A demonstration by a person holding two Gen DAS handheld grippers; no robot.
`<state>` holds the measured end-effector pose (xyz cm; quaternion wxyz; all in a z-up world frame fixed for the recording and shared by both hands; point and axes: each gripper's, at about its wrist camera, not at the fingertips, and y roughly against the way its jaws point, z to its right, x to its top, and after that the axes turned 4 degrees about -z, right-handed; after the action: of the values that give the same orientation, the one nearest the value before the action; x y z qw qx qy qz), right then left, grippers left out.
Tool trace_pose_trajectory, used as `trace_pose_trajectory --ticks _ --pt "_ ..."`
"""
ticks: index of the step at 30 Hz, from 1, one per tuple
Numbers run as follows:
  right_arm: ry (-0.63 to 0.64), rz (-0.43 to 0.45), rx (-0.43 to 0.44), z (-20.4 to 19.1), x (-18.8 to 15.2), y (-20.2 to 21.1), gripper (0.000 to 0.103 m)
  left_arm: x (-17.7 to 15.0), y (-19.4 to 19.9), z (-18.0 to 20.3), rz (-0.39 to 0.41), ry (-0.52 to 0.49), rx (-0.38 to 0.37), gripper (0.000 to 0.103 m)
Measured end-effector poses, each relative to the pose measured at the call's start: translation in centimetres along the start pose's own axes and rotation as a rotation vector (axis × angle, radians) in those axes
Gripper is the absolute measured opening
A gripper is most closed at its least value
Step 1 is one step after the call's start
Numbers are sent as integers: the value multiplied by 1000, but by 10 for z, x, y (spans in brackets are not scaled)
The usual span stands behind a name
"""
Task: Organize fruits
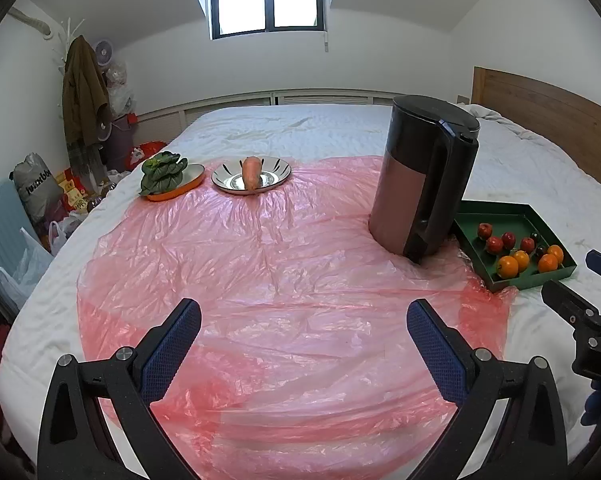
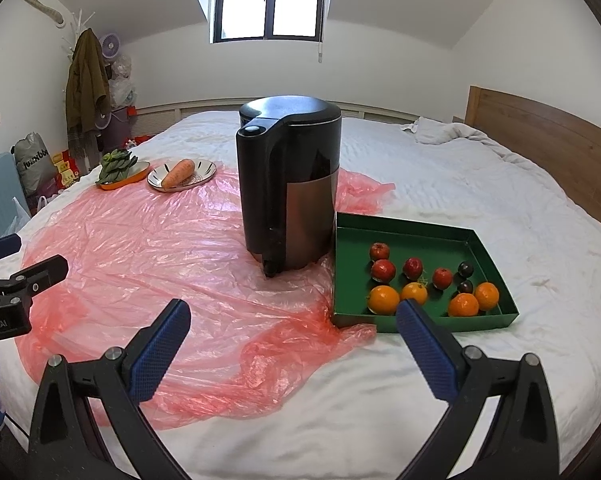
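A green tray (image 2: 400, 232) (image 1: 500, 212) lies on the bed to the right of a tall black and copper blender jug (image 2: 288, 184) (image 1: 424, 176). Inside it sit several oranges (image 2: 383, 299), several small red fruits (image 2: 383, 270) and two dark plums (image 2: 465, 269). My right gripper (image 2: 294, 320) hovers open just in front of the tray's near edge, holding nothing. My left gripper (image 1: 304, 320) is open over the pink plastic sheet (image 1: 260, 272), well left of the tray. Each gripper shows at the edge of the other's view.
At the far left of the sheet stand a metal plate (image 1: 228, 178) with a carrot (image 1: 251, 178) and an orange dish (image 1: 188, 186) with leafy greens (image 1: 162, 172). A wooden headboard (image 2: 548, 148) bounds the right side. Bags and clutter (image 1: 40, 192) lie on the floor left.
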<state>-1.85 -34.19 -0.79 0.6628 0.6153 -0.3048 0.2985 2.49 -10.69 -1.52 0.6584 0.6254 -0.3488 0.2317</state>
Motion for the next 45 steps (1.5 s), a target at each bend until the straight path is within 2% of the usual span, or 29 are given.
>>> trace_pose_trajectory --ticks 45 --pt "-13 -7 -8 -1 -3 -4 103 -5 -4 0 0 -2 -17 101"
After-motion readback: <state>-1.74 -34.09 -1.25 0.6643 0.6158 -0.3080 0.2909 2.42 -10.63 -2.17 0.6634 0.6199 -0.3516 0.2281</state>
